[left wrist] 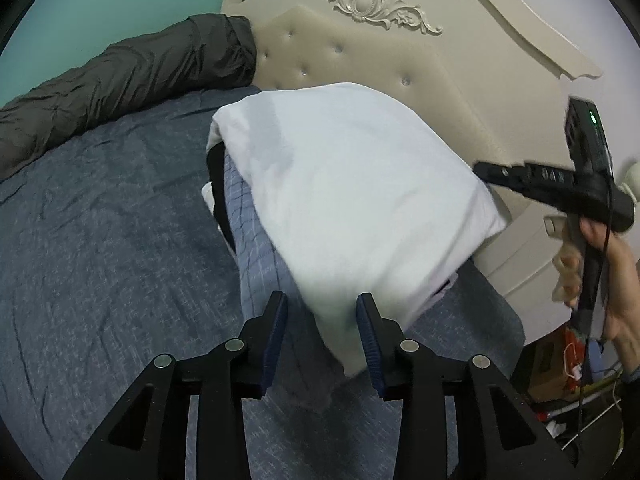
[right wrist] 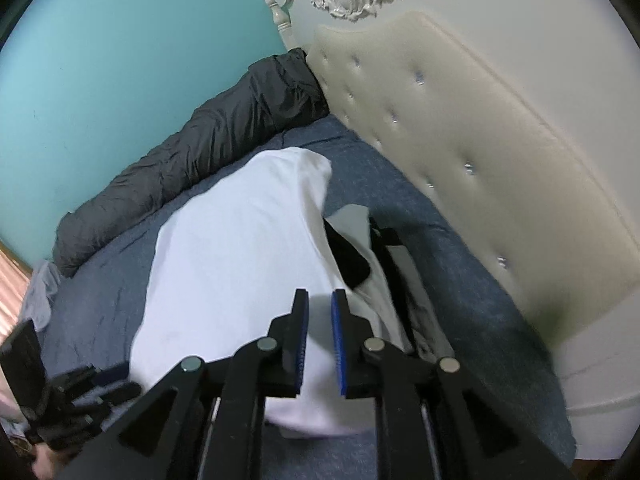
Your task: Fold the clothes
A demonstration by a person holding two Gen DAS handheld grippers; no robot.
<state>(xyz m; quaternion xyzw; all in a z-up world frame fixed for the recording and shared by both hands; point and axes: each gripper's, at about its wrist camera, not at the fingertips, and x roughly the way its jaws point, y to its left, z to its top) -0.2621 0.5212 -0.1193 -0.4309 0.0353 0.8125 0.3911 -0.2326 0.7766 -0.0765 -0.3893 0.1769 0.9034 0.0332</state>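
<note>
A folded white garment (left wrist: 352, 184) (right wrist: 240, 248) tops a stack of folded clothes on the blue bed cover (left wrist: 100, 240). Under it show a blue plaid piece (left wrist: 256, 248) and a black one (left wrist: 218, 196); the right wrist view shows black and grey layers (right wrist: 352, 264). My left gripper (left wrist: 322, 300) is open, its fingers either side of the white garment's near corner. My right gripper (right wrist: 320, 294) hovers over the white garment with only a narrow gap between its pads and nothing in them. A hand holds the right gripper (left wrist: 480, 170) at the stack's right edge. The left gripper (right wrist: 120, 380) appears blurred at lower left.
A dark grey rolled quilt (left wrist: 120, 76) (right wrist: 192, 152) lies along the teal wall. The cream tufted headboard (left wrist: 360, 60) (right wrist: 460, 152) stands right behind the stack. Boxes and cables (left wrist: 568, 368) clutter the floor beside the bed. A pale cloth (right wrist: 40, 292) lies at the far left.
</note>
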